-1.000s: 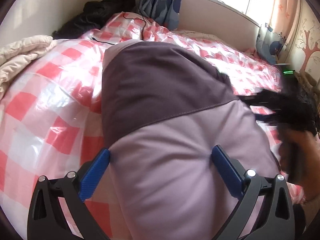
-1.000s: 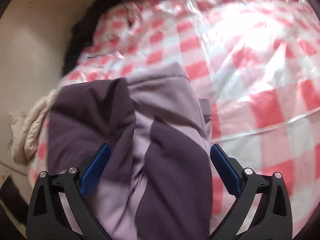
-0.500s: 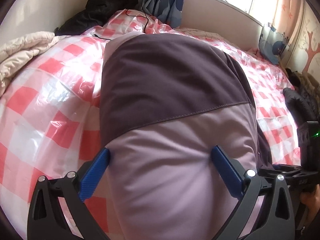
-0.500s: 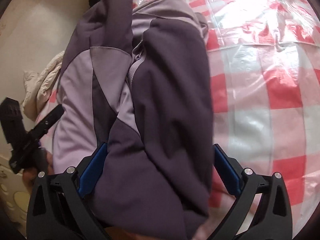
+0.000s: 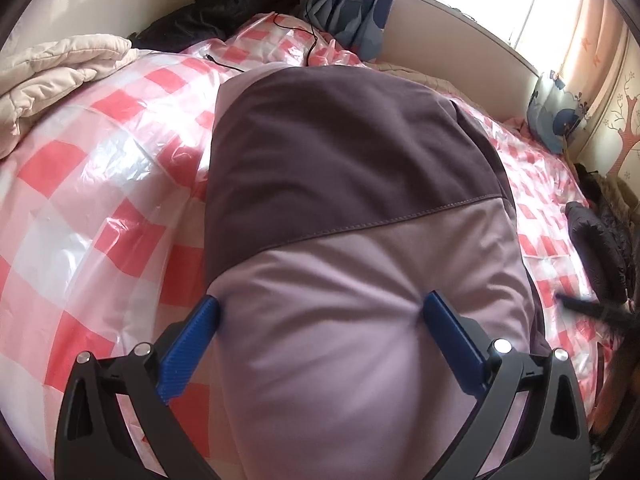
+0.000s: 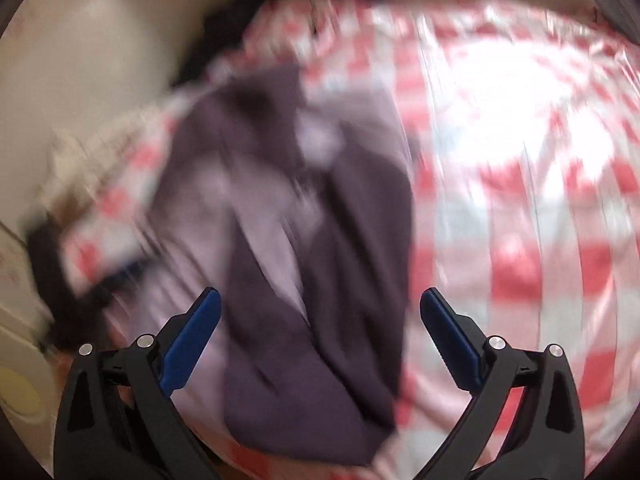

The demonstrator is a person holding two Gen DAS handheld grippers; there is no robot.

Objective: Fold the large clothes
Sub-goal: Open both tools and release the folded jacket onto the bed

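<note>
— Left gripper (image 5: 320, 312) is spread wide, its blue fingers (image 5: 192, 344) pressed down on either side of the pale lilac end of the jacket (image 5: 340, 208), nothing pinched between them. Same spot as half a second ago.

— And the right gripper (image 6: 320, 304)?

— Also wide apart, holding nothing. It has pulled back: a moment ago it was low over the dark purple fabric, now it sits higher and that view is smeared with motion.

— Where's the jacket?

— Folded into a long bundle lying on the red-and-white checked plastic sheet (image 5: 100, 184) over the bed, lilac end nearest, dark purple panel beyond it.

— Farther off?

— A cream quilt (image 5: 52, 68) bunched at the left edge, a black coat (image 5: 224, 8) heaped by the wall, a black cable (image 5: 304, 32) trailing across the sheet, then the blue patterned curtain (image 5: 360, 4). On the right, another dark garment (image 5: 600, 240) at the bed's edge
</note>
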